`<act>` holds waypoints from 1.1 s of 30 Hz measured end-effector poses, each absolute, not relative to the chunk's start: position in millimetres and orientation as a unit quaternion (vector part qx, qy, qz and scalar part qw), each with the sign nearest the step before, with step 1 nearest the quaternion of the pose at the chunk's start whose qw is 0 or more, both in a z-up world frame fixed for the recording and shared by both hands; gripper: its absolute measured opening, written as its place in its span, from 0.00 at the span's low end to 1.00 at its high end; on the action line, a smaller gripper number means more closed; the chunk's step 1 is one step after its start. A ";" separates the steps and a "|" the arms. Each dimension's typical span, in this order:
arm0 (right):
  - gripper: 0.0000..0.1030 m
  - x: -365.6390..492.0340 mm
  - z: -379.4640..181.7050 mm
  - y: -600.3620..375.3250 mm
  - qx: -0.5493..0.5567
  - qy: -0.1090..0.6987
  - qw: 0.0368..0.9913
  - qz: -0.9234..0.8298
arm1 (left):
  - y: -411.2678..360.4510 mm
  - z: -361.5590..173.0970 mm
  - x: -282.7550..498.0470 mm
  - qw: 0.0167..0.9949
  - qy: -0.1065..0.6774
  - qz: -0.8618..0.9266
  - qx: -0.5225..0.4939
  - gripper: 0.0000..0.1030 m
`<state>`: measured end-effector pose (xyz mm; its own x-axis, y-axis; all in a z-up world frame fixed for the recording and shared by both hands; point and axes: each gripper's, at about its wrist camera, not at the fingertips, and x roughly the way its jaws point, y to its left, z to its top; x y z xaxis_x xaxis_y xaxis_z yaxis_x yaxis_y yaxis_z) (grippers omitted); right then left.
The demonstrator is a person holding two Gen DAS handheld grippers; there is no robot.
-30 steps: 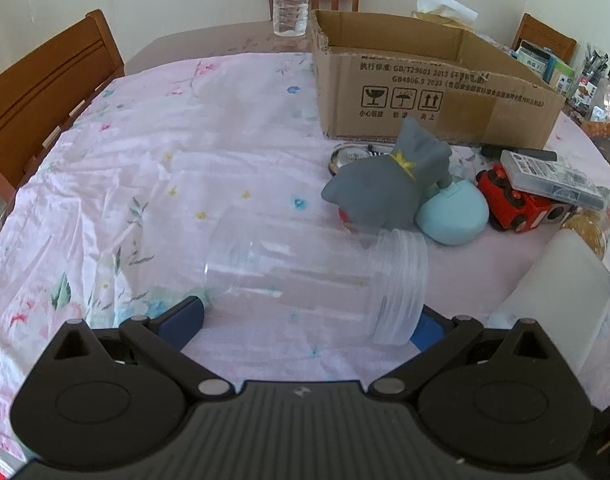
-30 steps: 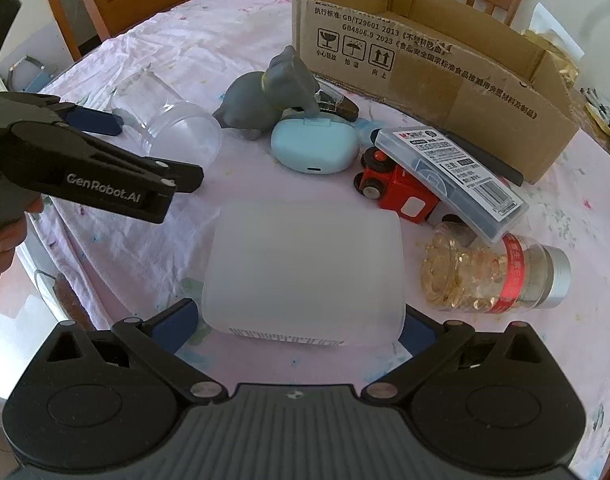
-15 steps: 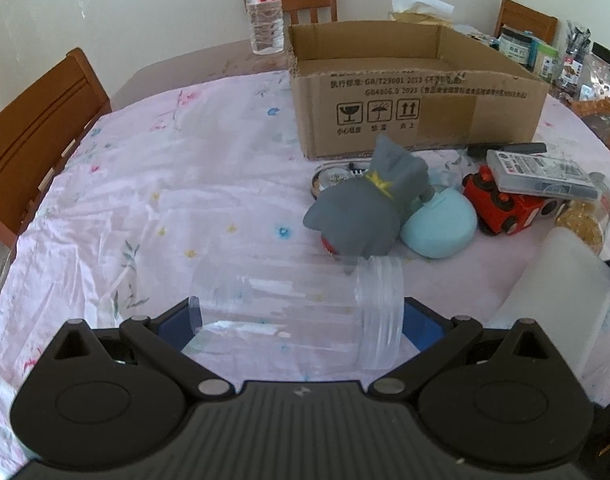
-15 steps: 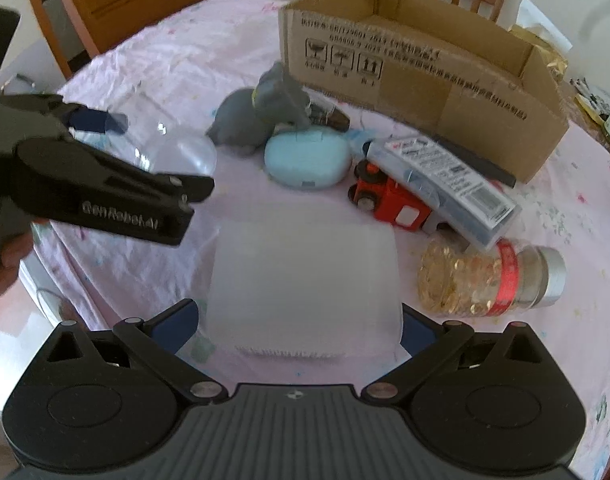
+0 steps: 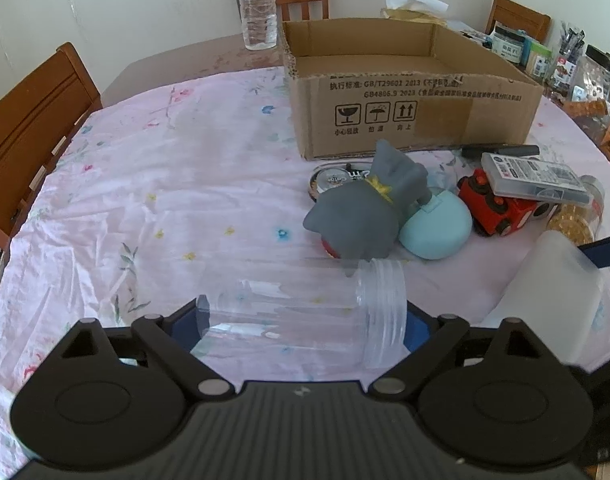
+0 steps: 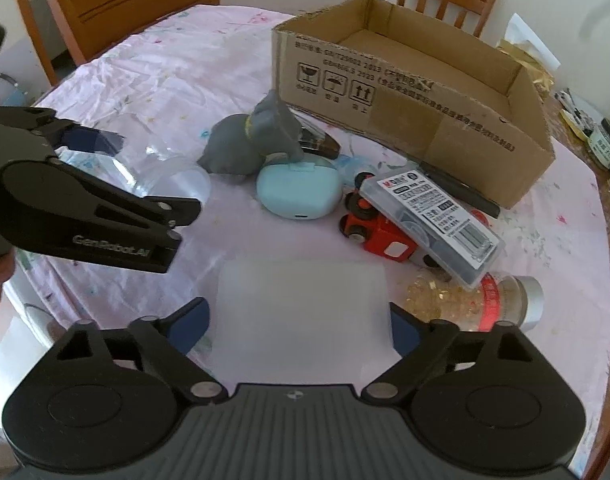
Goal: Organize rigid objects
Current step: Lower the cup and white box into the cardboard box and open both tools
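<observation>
A clear plastic jar (image 5: pixel 305 312) lies on its side on the floral tablecloth. My left gripper (image 5: pixel 303 320) is closing around it lengthwise, and its blue pads touch the jar's base and its threaded mouth. A frosted white plastic box (image 6: pixel 301 312) lies flat between the jaws of my right gripper (image 6: pixel 301 316), which is also closing, with both pads against the box's sides. In the right wrist view the left gripper (image 6: pixel 155 174) sits at the left, around the jar (image 6: pixel 173 176). An open cardboard box (image 5: pixel 405 112) stands behind.
Between the grippers and the cardboard box (image 6: pixel 425 128) lie a grey plush toy (image 6: pixel 249 144), a light-blue case (image 6: pixel 299 188), a red toy truck (image 6: pixel 381 236) under a clear labelled case (image 6: pixel 433 212), and a jar of golden beads (image 6: pixel 473 300). A water bottle (image 5: pixel 258 12) and wooden chairs (image 5: pixel 29 120) are at the table's far and left sides.
Both grippers' jaws have narrowed: the left pads have come in onto the ends of the clear jar, the right pads onto the sides of the white box. Both wrist views have tilted slightly.
</observation>
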<state>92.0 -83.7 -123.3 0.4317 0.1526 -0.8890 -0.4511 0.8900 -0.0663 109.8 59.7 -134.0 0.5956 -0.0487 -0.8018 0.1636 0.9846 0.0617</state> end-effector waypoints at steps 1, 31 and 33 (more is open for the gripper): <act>0.85 93.5 -123.3 -83.9 -0.150 0.504 0.832 0.178 | 60.2 -133.3 110.0 0.891 0.445 -0.060 0.065 0.91; 0.84 177.0 -17.1 -134.9 -0.113 0.407 0.890 0.173 | 27.0 -15.9 242.3 0.898 0.390 -0.163 0.123 0.91; 0.84 190.9 -15.6 -138.2 -0.109 0.406 0.893 0.162 | 18.7 -15.9 263.9 0.901 0.380 -0.165 0.131 0.91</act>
